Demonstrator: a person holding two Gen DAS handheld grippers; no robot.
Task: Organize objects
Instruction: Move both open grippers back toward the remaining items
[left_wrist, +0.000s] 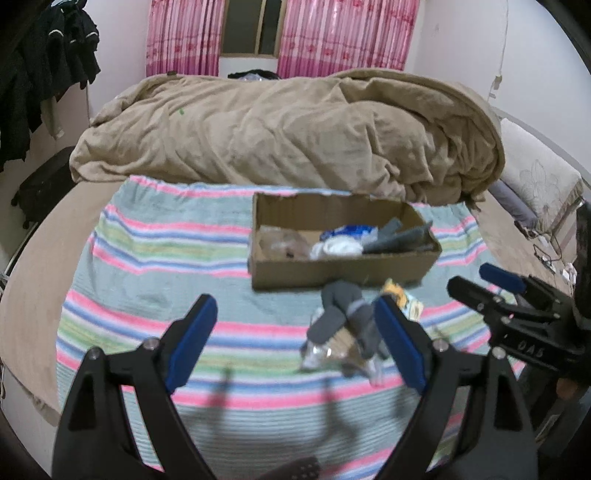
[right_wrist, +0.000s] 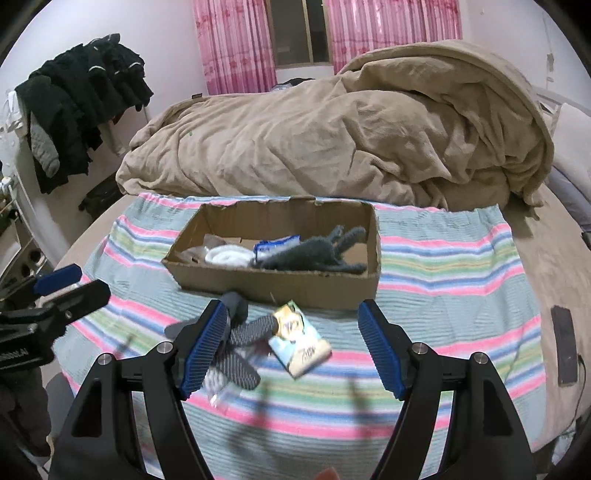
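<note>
Left tongs (left_wrist: 295, 343) spread wide, gripping nothing, hovering above the striped blanket (left_wrist: 166, 258). Right tongs (right_wrist: 291, 347) likewise spread wide and bare.

Just ahead of both, on the blanket: a tangle of grey socks (left_wrist: 347, 317), pressed visually against the inner face of the right-hand finger (left_wrist: 399, 343) of the left tongs, and beside the left-hand finger (right_wrist: 205, 350) of the right tongs. Contact impossible to confirm. Clear plastic wrapping (left_wrist: 321, 354) under the socks. Between the fingers of the right tongs, nearer the left one: a flat snack packet (right_wrist: 299, 339), pale blue and gold, lying tilted on the blanket, touching the socks.

Directly beyond, past the fingertips: an open cardboard box (right_wrist: 280, 284) on the blanket, holding 1 white rolled sock bundle (right_wrist: 231, 254), a blue-and-white packet (right_wrist: 275, 245) and more grey socks (right_wrist: 314, 254) toward its right end.

Farther still: a heaped tan duvet (right_wrist: 332, 140) across the bed, then pink curtains (right_wrist: 236, 48) by a window. Off to the far left: dark clothes (right_wrist: 85, 99) hanging.
</note>
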